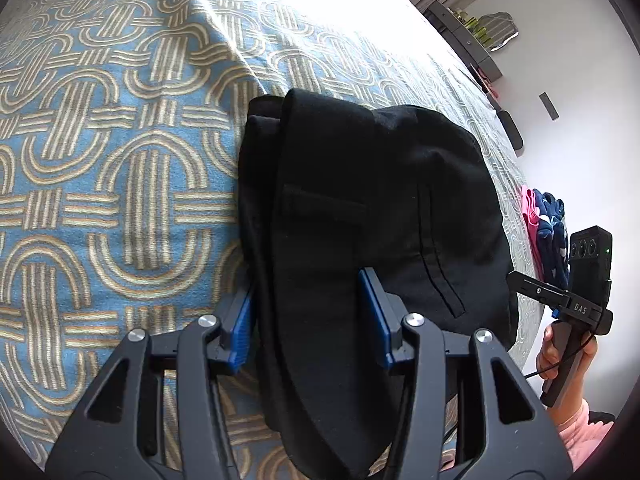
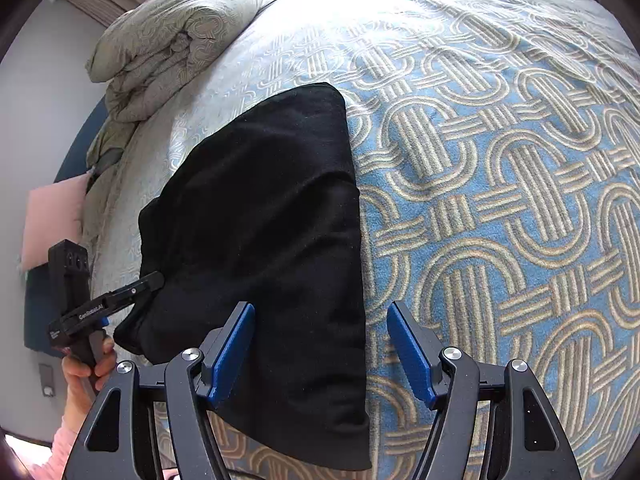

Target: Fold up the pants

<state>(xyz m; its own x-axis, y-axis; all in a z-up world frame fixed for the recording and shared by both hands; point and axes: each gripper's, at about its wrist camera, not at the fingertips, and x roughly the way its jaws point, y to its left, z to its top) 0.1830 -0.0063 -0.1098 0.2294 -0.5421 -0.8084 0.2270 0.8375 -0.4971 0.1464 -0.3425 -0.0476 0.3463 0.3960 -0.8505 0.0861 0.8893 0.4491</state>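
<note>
Both jaws stand open: left gripper [image 1: 310, 320] astride the black fabric pants' [image 1: 360, 208] waist edge, right gripper [image 2: 320, 344] over their side edge, so pinch every layer squarely before lifting.

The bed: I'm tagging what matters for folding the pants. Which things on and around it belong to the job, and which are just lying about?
Job:
black pants
left tongs, astride a band of the pants
right tongs, open over the pants' edge
patterned bedspread, the work surface

Lying about:
folded duvet
pink cushion
pink and navy clothes
</note>
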